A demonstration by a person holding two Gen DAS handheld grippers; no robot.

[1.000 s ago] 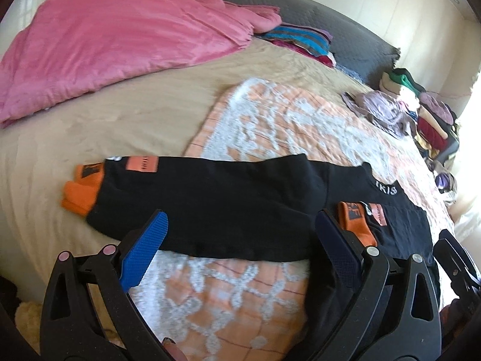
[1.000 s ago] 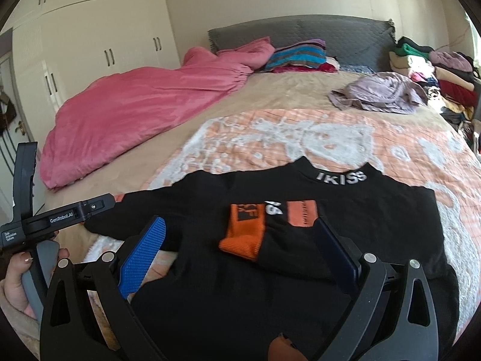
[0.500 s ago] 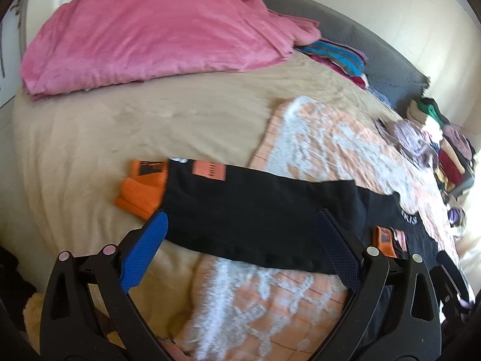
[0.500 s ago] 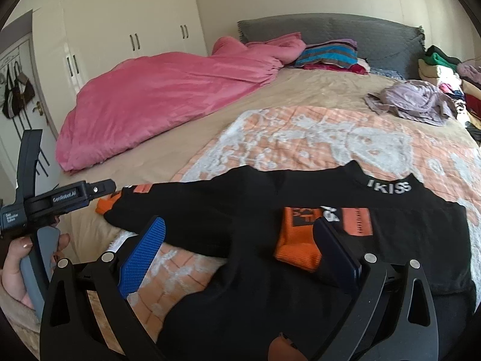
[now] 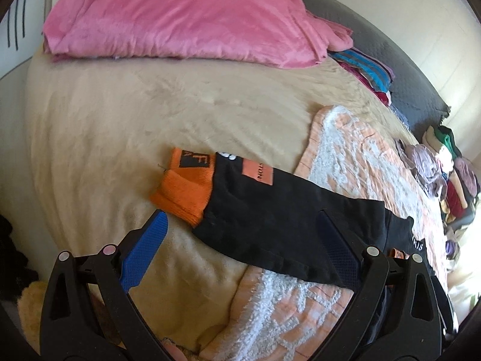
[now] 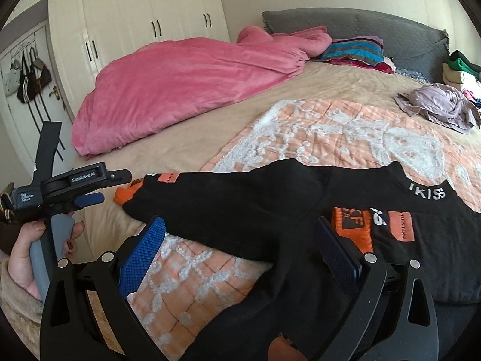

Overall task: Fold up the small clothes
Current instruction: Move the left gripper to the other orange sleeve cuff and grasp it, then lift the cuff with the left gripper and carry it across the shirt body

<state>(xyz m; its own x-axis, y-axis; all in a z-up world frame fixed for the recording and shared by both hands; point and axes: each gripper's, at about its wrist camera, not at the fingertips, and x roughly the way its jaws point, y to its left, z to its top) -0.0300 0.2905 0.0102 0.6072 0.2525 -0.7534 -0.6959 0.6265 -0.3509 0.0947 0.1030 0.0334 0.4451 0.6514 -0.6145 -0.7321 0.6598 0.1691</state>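
i'm looking at a black top spread across the lower half of the right wrist view, its collar with white lettering toward the right of the frame. one sleeve runs out toward the left, ending in an orange cuff that lies on the beige bedcover at the centre of the left wrist view. the other orange cuff is folded in onto the chest of the top, right of centre in the right wrist view. the body of the top lies on an orange and white blanket.

my left gripper sits at the bottom of its own frame with the jaws spread wide — nothing between them, the sleeve lying beyond and under the gap, the blue pad on the left just below the cuff. in the right wrist view i see that same tool at the left edge, held in a hand.

my right gripper is also wide apart and holds nothing; it hangs over the sleeve and the lower part of the top.

a pink duvet is heaped in the upper left of the right wrist view — a white wardrobe behind it. a crumpled mauve garment lies at the right edge.
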